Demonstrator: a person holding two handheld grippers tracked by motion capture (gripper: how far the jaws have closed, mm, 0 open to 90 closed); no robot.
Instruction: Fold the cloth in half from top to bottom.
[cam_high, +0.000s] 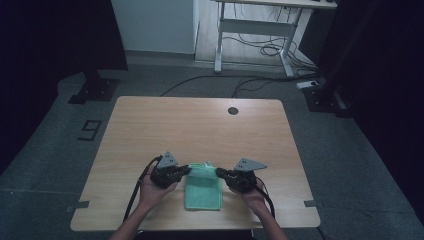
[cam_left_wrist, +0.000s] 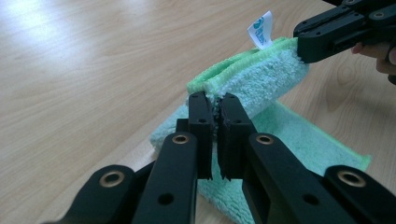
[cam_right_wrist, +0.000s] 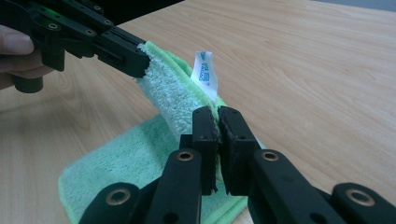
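1. Room: a grey floor (cam_high: 350, 165) lies around the table; a white desk frame (cam_high: 255, 30) with loose cables (cam_high: 270, 50) stands at the far wall, and the number "9" (cam_high: 90, 130) is marked on the floor to the left.
2. Table (cam_high: 200, 125): a pale wood-grain top with a dark round cable hole (cam_high: 233, 110) near its far edge.
3. Cloth (cam_high: 204, 189): a green terry cloth, folded, on the near part of the table between the two hands. Its lower layers lie flat below and behind the fingers; its far edge is raised off the table and stretched between the two grippers.
4. Left gripper (cam_left_wrist: 215, 107): jaws nearly together, pinching one end of the raised edge; the cloth (cam_left_wrist: 261, 74) runs away from the fingertips toward the other gripper.
5. Right gripper (cam_right_wrist: 217, 116): jaws likewise nearly together, clamped on the other end of the same edge; the cloth (cam_right_wrist: 173, 93) rises from the fingertips up to the opposite gripper.
6. Label (cam_right_wrist: 204, 74): a small white tag with blue print, too small to read, sewn into the raised edge just above the right fingertips and standing upright.
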